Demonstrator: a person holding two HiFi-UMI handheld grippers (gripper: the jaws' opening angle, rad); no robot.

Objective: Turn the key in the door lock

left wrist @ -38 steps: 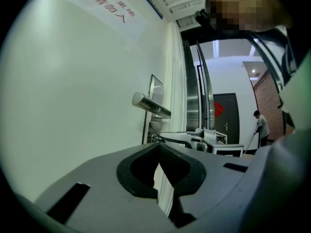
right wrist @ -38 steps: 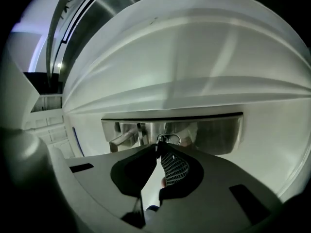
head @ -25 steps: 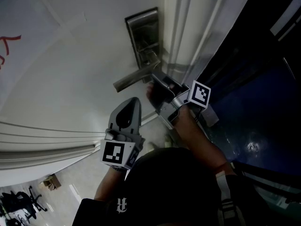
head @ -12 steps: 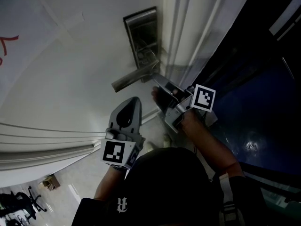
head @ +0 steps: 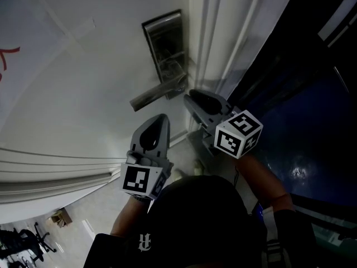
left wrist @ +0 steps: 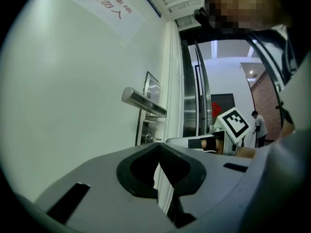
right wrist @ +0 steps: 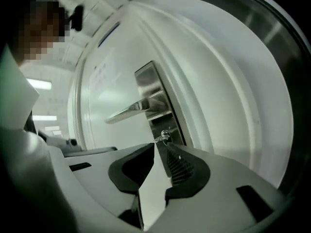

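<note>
I'm holding my right hand-held gripper point(right wrist: 157, 147) clenched, empty, just short of the key point(right wrist: 164, 135); advancing closed, I'm risking knocking it rather than gripping it.

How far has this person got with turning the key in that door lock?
Done: the key sits in the lock below the door handle, and the right gripper is at it. In hand: its jaws are closed at the key, apparently pinching it; how far it is turned, I cannot tell. Left: completing the turn and releasing. The left gripper is shut, empty, off the door.
</note>
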